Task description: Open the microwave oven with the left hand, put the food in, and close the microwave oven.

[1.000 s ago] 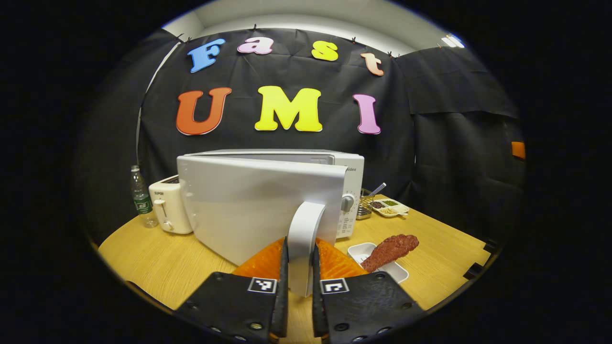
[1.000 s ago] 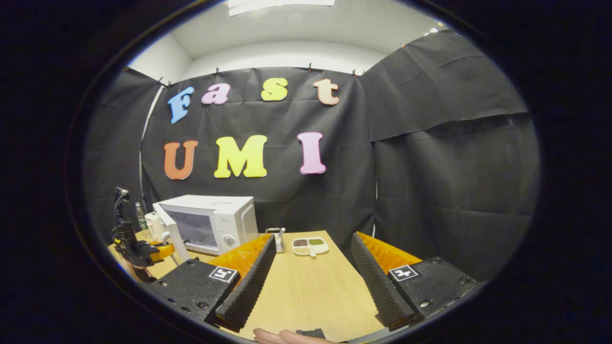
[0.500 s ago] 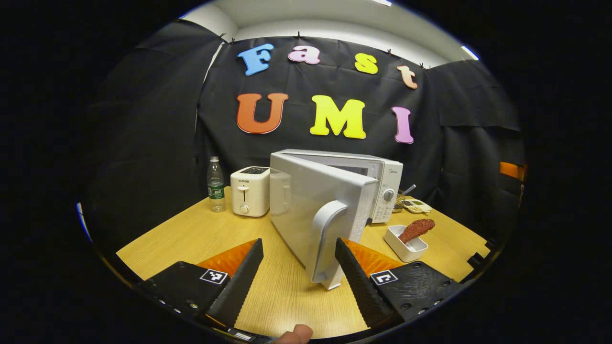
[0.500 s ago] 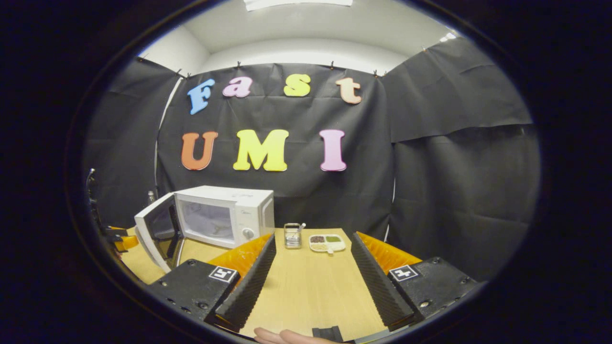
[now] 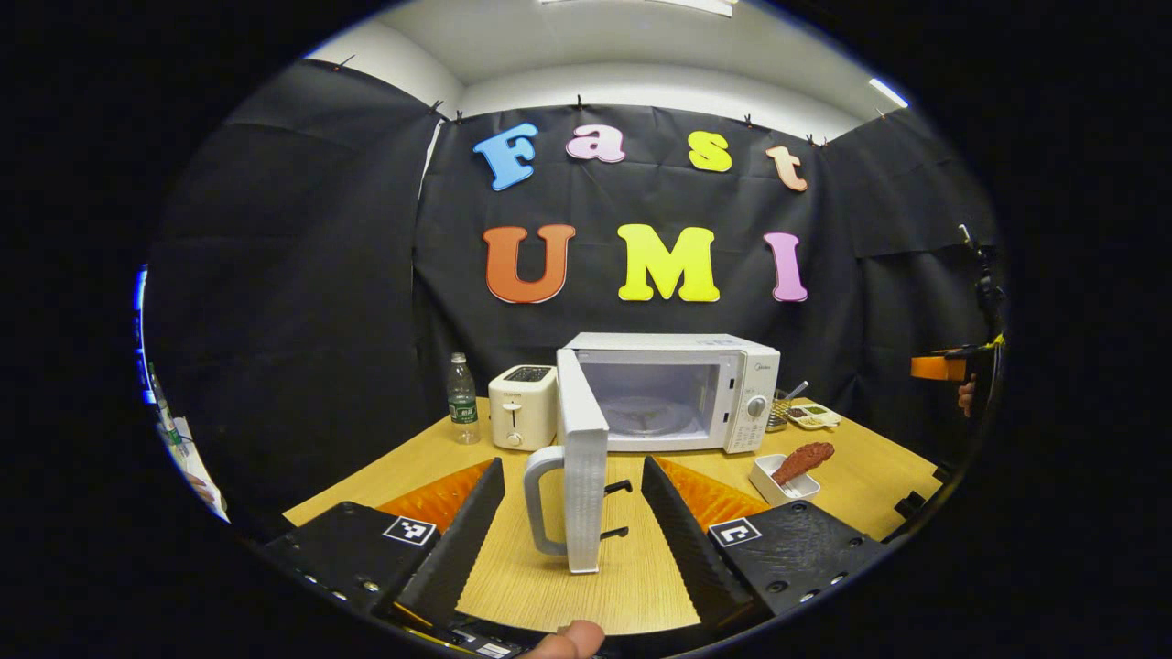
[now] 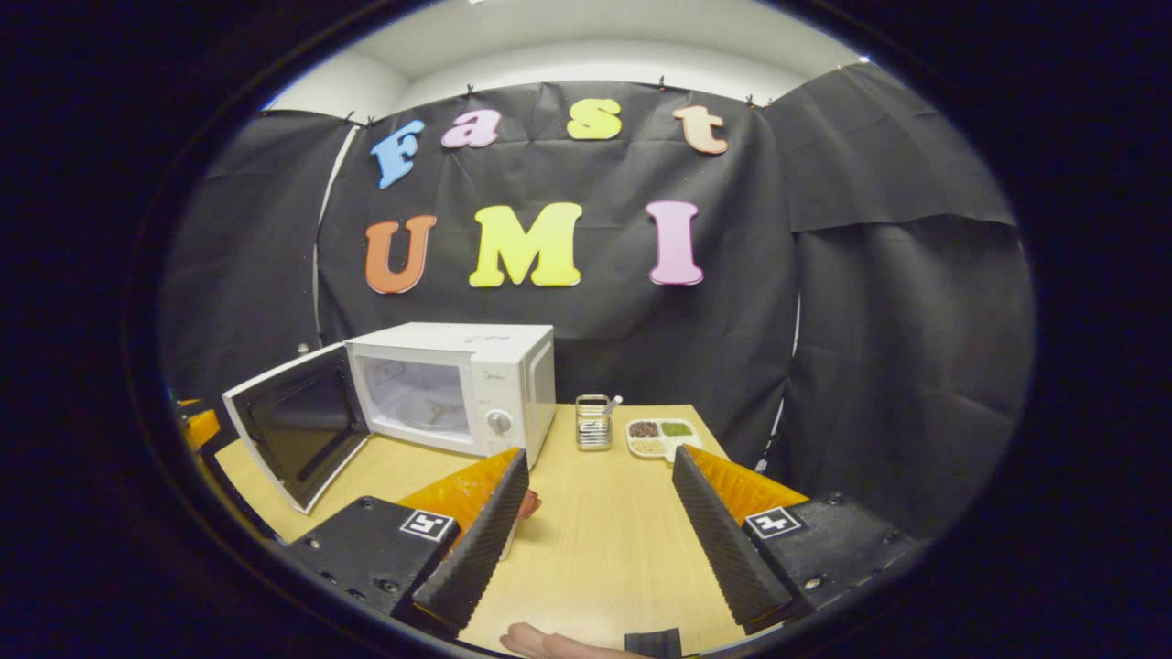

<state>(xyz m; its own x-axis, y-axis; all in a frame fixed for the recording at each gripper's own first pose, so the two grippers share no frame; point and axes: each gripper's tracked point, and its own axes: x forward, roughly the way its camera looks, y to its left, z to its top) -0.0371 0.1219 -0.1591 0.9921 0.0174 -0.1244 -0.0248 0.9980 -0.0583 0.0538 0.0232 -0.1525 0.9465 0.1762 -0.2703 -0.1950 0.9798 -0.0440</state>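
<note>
In the left gripper view, the left gripper [image 5: 572, 513] has its fingers spread wide and holds nothing; the door [image 5: 583, 476] of the microwave oven [image 5: 673, 394] stands open and edge-on between the two fingers, without touching them, and the cavity behind it is free to enter. The food [image 5: 801, 460], a long reddish-brown piece, lies tilted in a small white dish [image 5: 778, 480] on the table [image 5: 439, 458], in front of the oven and to the right of this gripper, its long axis rising toward the right. At the far right edge the other gripper is seen in part. In the right gripper view, the right gripper [image 6: 595, 531] is also spread and empty; a red bit of the food [image 6: 529, 503] shows just behind its left finger, so the dish is near it, low and to the left. I judge the right hand is the nearer one for picking the food, and the open oven [image 6: 458, 389] then lies farther left and ahead.
</note>
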